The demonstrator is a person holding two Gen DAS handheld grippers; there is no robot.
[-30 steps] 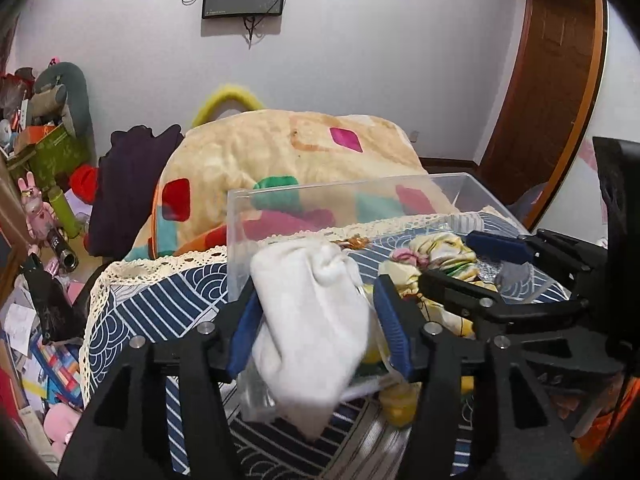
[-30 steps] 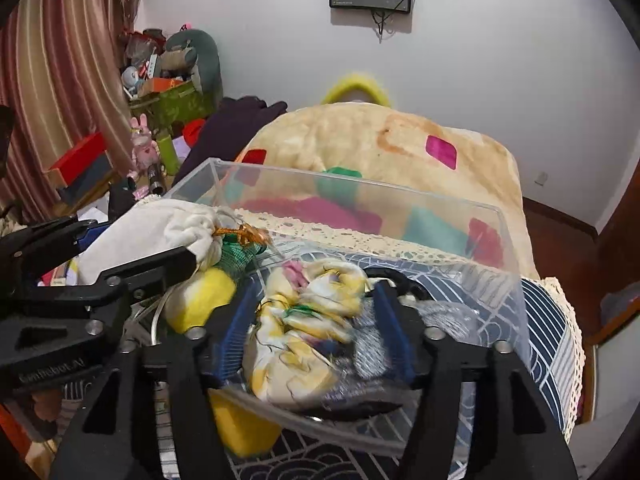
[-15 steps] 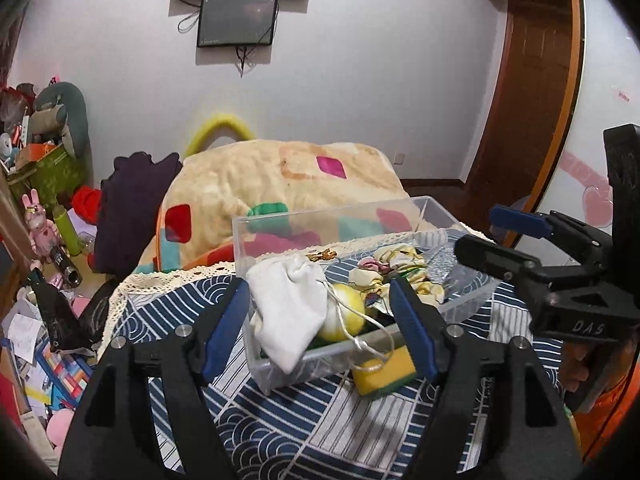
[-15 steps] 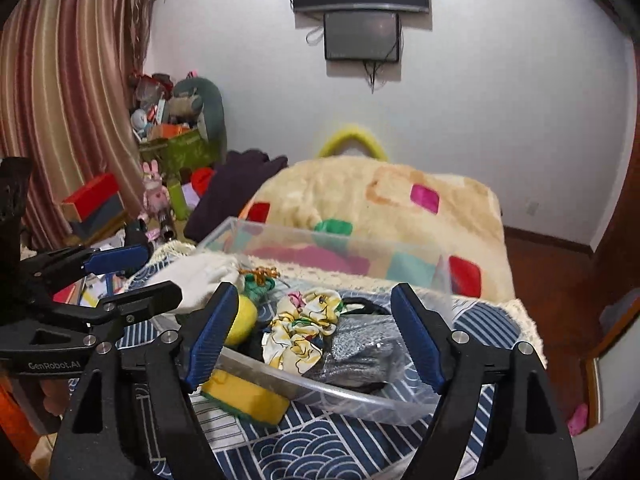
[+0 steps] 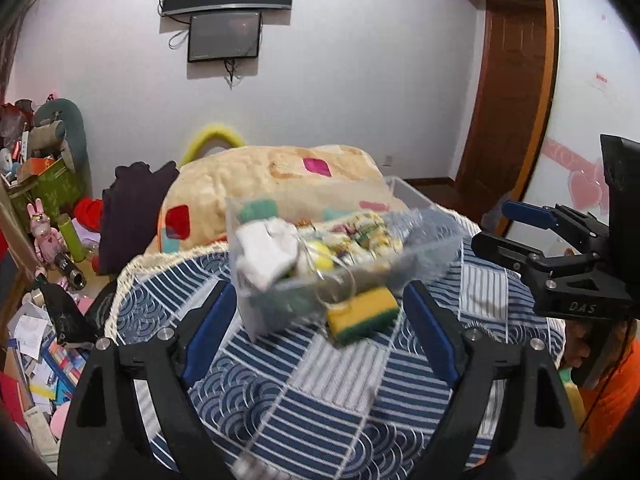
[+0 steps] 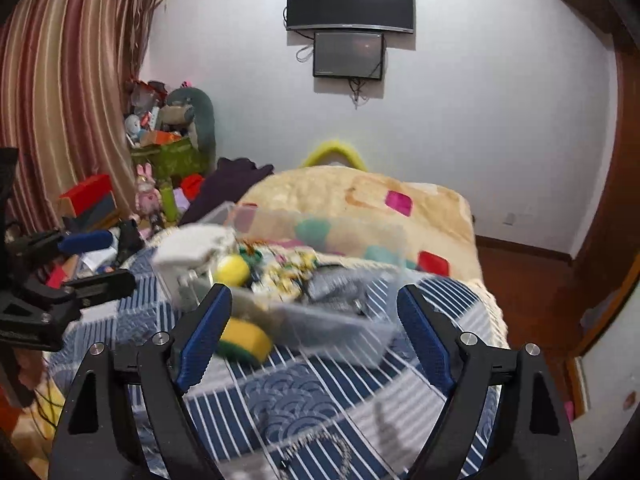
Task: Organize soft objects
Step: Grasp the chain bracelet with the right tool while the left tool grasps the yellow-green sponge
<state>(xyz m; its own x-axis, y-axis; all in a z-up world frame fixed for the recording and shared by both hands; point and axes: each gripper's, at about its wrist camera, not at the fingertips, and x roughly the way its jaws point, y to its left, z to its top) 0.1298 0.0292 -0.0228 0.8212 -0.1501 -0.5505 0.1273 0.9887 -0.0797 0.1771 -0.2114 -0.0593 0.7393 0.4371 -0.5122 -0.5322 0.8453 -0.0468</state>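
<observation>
A clear plastic bin [image 5: 428, 240] [image 6: 344, 320] stands on the blue patterned tablecloth [image 5: 320, 392]. It holds a white cloth [image 5: 266, 252] [image 6: 188, 246], a yellow ball [image 5: 318, 260] [image 6: 232, 270], a yellow floral fabric [image 5: 370, 230] and a grey cloth [image 6: 332, 286]. A yellow-green sponge [image 5: 362, 314] [image 6: 242, 340] lies on the table against the bin's front. My left gripper [image 5: 318, 328] is open and empty, short of the bin. My right gripper [image 6: 312, 326] is open and empty, also short of it.
Behind the table lies a cream blanket [image 5: 272, 180] with coloured patches and a dark purple garment [image 5: 132, 208]. Toys, boxes and papers clutter the floor at the left [image 5: 44, 240]. A wooden door [image 5: 508, 112] is at the right. The table edge has lace trim [image 5: 132, 272].
Both grippers opened, let go of the white cloth and the floral and grey fabrics in the bin, and pulled back and up. The bin now looks smaller and farther away.
</observation>
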